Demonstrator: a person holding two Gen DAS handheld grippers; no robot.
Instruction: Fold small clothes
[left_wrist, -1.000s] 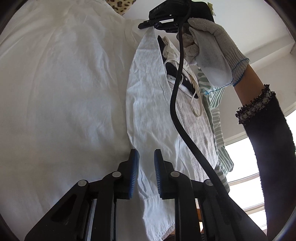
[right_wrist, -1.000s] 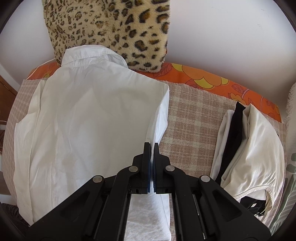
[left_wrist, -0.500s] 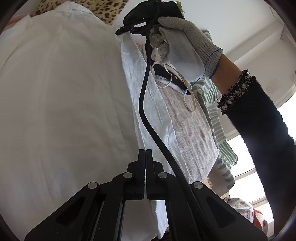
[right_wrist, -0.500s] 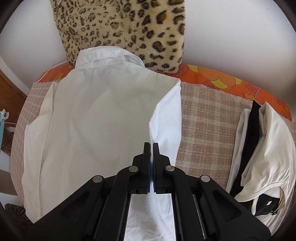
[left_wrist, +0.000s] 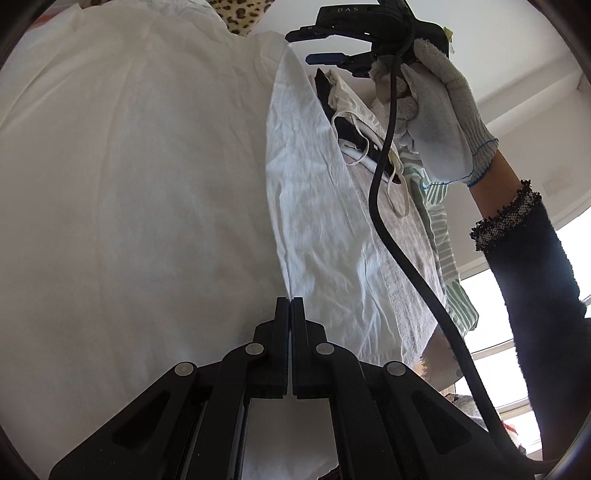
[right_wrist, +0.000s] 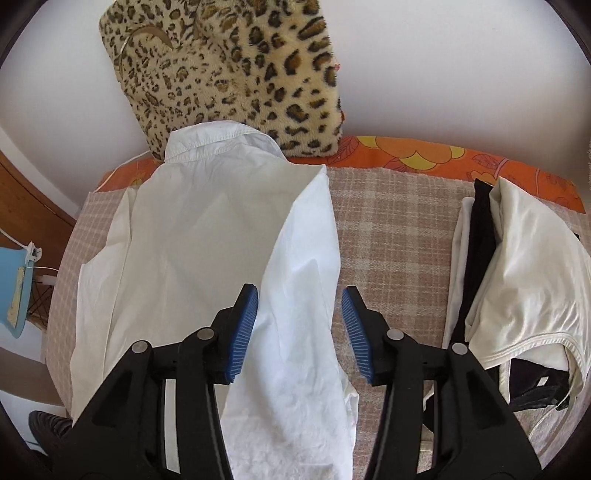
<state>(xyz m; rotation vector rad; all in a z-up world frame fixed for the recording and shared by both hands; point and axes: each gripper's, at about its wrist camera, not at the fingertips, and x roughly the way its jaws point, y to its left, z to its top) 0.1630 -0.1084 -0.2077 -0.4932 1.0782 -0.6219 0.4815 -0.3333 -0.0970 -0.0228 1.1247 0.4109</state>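
A white shirt (right_wrist: 192, 236) lies back up on a bed with a checked blanket (right_wrist: 391, 229). Its collar is at the far end, touching a leopard pillow (right_wrist: 229, 70). The shirt's long line runs from that pillow toward the tongs. One sleeve (right_wrist: 303, 302) is folded in along the shirt's side, and it runs the same way, long and thin. The right tongs (right_wrist: 300, 314) hang right over this sleeve, pointing steeply down. The jaws are opening now. The sleeve lies between them, but the blue pads do not press on it. So the sleeve looks let go and laid in place. The left tongs (left_wrist: 289, 347) are pressed together. They sit nearer the shirt's bottom end, with white cloth right at their tips. I cannot tell if they pinch a bit of the shirt or nothing. In the left view, a gloved hand (left_wrist: 439, 122) holds the right tongs up high by the far end of the sleeve, and a dark sleeved arm reaches in from the side. A black cable (left_wrist: 391, 221) hangs down from them. Away from the shirt, on the side opposite the blue thing, sits a pile of other clothes (right_wrist: 513, 280). The right hand is nearer to the sleeve. The next fold probably goes along the shirt's long line, or brings its bottom up toward the collar.
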